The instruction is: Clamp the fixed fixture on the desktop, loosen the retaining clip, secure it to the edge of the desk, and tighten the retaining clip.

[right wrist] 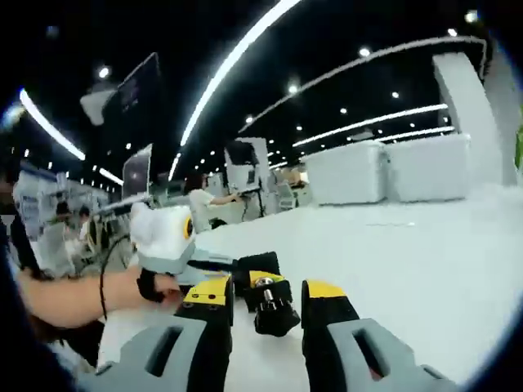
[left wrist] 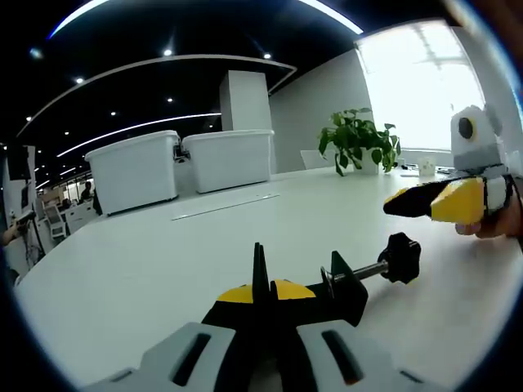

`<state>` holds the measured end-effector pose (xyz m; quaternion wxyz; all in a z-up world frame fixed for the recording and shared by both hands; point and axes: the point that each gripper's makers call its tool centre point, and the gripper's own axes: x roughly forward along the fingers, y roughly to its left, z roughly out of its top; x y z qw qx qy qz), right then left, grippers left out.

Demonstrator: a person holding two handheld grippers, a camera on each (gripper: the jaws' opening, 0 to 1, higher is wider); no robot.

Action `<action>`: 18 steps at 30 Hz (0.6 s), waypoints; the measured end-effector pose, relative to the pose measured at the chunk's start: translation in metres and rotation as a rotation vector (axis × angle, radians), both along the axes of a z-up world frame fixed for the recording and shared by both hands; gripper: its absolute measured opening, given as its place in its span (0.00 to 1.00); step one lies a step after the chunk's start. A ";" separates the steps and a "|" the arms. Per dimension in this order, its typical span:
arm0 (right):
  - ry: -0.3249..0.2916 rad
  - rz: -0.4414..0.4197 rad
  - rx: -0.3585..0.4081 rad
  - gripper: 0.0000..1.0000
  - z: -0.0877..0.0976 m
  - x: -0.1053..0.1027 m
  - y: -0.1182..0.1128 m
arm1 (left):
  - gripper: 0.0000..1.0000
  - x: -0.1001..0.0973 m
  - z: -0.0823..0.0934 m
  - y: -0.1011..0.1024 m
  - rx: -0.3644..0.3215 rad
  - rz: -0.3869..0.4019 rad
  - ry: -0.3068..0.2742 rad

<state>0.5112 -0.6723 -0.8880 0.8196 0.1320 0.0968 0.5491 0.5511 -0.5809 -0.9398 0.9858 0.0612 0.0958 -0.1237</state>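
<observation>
Gripping: your left gripper (left wrist: pixel 261 287) has its jaws pressed together on the black clamp fixture (left wrist: pixel 331 296), which sits on the white desk (left wrist: pixel 147 269).
Screw: the fixture's threaded rod ends in a black knob (left wrist: pixel 403 257), pointing toward your right gripper (left wrist: pixel 398 204).
Right gripper: in its own view, your jaws stand apart either side of the knob (right wrist: pixel 274 309); whether they touch it, you cannot tell.
Background: two white bins (left wrist: pixel 135 171) and a potted plant (left wrist: pixel 357 140) at the desk's far side.

Black clamp fixture (left wrist: pixel 343 296) with black knob (left wrist: pixel 403 258), yellow-tipped grey grippers (left wrist: pixel 261 298), white desk (left wrist: pixel 147 261), white bins (left wrist: pixel 135 170), green plant (left wrist: pixel 359 140).
</observation>
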 end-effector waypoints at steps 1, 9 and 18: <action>0.028 -0.004 0.008 0.26 -0.002 0.001 -0.002 | 0.06 0.000 0.000 0.000 0.000 0.000 0.000; 0.051 0.013 -0.079 0.24 -0.022 -0.006 0.006 | 0.06 0.000 -0.001 0.000 0.000 0.000 0.001; 0.053 0.021 -0.120 0.18 -0.029 -0.011 0.011 | 0.06 0.001 -0.001 0.001 -0.001 0.003 0.002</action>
